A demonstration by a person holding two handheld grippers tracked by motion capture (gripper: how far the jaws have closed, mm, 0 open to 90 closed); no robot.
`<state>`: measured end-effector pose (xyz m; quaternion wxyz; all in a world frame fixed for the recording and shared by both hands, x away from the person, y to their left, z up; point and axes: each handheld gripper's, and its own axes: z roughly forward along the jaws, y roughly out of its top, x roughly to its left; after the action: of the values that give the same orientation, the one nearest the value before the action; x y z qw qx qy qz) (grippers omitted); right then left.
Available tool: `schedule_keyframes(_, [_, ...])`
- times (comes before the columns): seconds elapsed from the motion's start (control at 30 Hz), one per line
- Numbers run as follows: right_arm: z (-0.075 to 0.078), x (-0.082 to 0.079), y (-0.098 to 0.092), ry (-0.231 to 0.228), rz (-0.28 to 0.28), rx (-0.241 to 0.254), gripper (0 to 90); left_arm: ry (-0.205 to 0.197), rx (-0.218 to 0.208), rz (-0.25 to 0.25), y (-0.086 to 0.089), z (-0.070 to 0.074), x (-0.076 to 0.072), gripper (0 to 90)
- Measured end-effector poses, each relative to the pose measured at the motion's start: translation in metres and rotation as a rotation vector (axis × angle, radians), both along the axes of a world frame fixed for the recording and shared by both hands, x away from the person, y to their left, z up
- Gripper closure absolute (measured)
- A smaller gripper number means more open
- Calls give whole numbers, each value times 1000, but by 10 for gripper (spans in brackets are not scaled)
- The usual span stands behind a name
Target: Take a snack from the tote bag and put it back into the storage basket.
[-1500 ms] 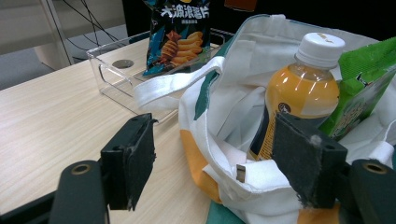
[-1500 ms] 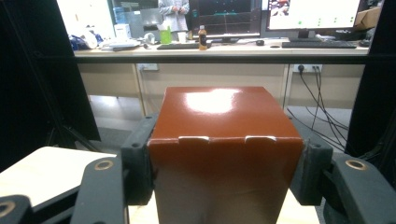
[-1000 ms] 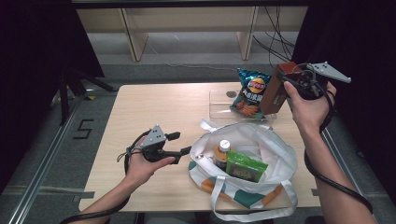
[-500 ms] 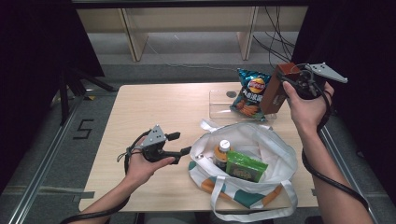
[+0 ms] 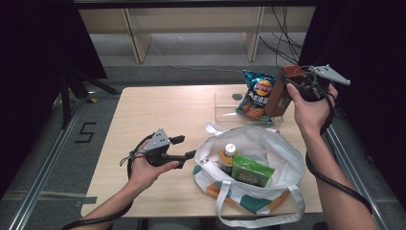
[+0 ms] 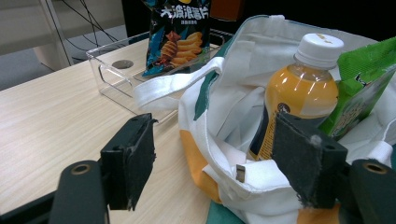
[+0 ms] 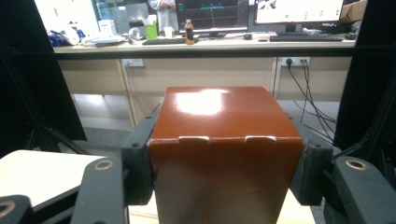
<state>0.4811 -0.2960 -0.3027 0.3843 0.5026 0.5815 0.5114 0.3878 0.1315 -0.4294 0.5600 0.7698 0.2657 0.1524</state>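
A brown carton [image 5: 276,99] hangs in the air at the back right, above the far end of a clear tray [image 5: 224,109]. My right gripper [image 5: 290,89] is shut on it; in the right gripper view both pads press the sides of the carton [image 7: 224,154]. My left gripper [image 5: 183,147] is open at the left rim of a white tote bag [image 5: 282,155]. In the left gripper view its jaws [image 6: 215,163] stand apart on either side of the bag's edge [image 6: 233,107], not pinching it. Inside the bag are an orange drink bottle [image 6: 299,98] and a green packet [image 5: 251,173].
A blue bag of crisps [image 5: 256,95] leans in the clear tray [image 6: 112,70] beside the carton. The wooden table [image 5: 158,110] ends at a rail on the right. Shelving and cables lie beyond the far edge.
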Motion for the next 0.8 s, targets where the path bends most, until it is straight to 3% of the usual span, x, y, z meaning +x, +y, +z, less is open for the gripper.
schedule_keyframes(0.13, [-2, 2, 1, 7, -10, 15, 393, 0, -2, -1, 0, 0, 0, 295])
schedule_keyframes(0.67, [-14, 14, -3, 22, -26, -9, 392, 0, -6, -8, -1, -1, 0, 295])
schedule_keyframes(0.73, [-15, 14, -2, 32, -37, 10, 393, -1, -2, -10, 0, -1, 0, 295])
schedule_keyframes(0.8, [-16, 16, -3, 29, -33, -9, 393, -1, -2, -10, -1, -1, 0, 295])
